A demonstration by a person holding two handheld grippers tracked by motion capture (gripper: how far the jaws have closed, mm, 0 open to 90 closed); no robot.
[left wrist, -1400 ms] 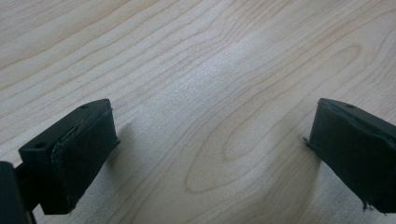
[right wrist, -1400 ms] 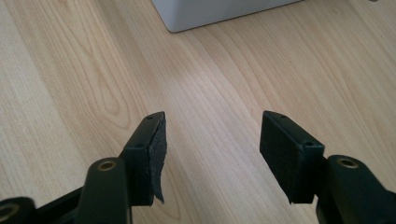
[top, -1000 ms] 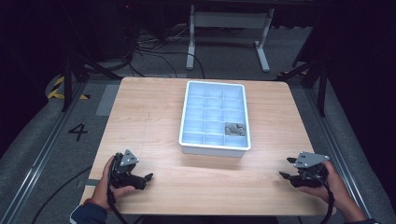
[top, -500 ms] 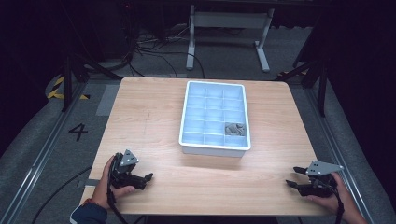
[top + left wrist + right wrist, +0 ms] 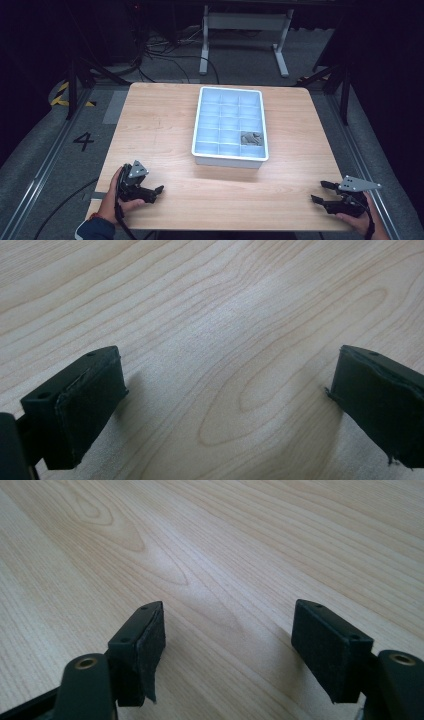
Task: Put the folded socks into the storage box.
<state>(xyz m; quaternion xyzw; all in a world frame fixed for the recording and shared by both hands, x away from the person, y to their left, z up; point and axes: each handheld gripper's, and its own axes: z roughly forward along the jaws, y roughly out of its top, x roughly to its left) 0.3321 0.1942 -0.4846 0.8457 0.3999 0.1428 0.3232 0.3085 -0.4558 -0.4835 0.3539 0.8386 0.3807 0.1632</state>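
A white tray (image 5: 229,160) with many small compartments stands at the middle of the wooden table (image 5: 160,125). One compartment near its front right holds a small grey heap (image 5: 251,138). My left gripper (image 5: 157,194) rests at the near left of the table in a hand, pointing right. Its jaws stand open over bare wood (image 5: 225,405). My right gripper (image 5: 318,191) lies low at the near right corner, pointing left. Its jaws have just been opening and stand apart with nothing between them (image 5: 227,645).
The near table edge runs just below both hands. Around the table lie a dark floor with cables (image 5: 165,50), a white metal frame (image 5: 245,22) behind it, and a floor mark "4" (image 5: 83,141) at the left.
My right gripper has moved toward the near right corner of the table and sunk, and its jaws stand wider apart. The left gripper and the tray have stayed put.
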